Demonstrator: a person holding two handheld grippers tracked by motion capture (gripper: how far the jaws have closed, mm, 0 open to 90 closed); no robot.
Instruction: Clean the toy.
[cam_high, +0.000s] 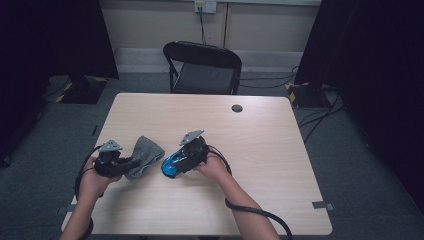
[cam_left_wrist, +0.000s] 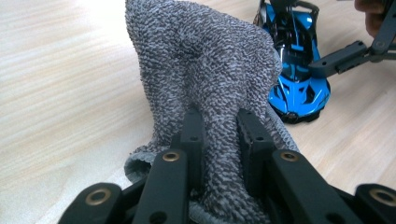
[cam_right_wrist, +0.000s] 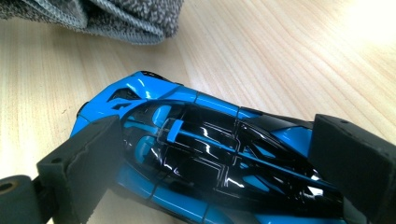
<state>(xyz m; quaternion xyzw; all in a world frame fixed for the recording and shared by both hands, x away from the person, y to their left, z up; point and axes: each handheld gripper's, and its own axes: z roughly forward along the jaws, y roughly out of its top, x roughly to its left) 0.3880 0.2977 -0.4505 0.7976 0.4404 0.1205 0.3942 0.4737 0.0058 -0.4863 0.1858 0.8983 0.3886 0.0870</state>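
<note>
left gripper (cam_high: 131, 162): jaws nearly closed, clamped on a bunched fold of grey cloth (cam_high: 145, 155). in left gripper view, cloth (cam_left_wrist: 205, 79) pinched between both black jaws, standing up in a tall ridge above them, lower edge draped on table (cam_left_wrist: 60, 84). cloth position: left of centre on table (cam_high: 260, 135), near front edge, just left of car (cam_high: 171, 164).

right gripper (cam_high: 176, 162): jaws spread wide, set on either side of blue and black toy car. in right gripper view, car (cam_right_wrist: 196, 149) between jaws, one pad against left flank near nose, other pad at right side toward rear; firm pressure on car body not confirmable, though both pads appear to meet it. car resting on table (cam_right_wrist: 280, 56), nose pointed toward cloth (cam_right_wrist: 116, 16). in left gripper view, car (cam_left_wrist: 299, 79) just behind and beside cloth, right gripper (cam_left_wrist: 343, 58) at its side.

both hands at front of table: left hand (cam_high: 92, 180), right hand (cam_high: 215, 167). black chair (cam_high: 202, 67) behind far edge. small dark round cap (cam_high: 237, 108) near far edge of table.
</note>
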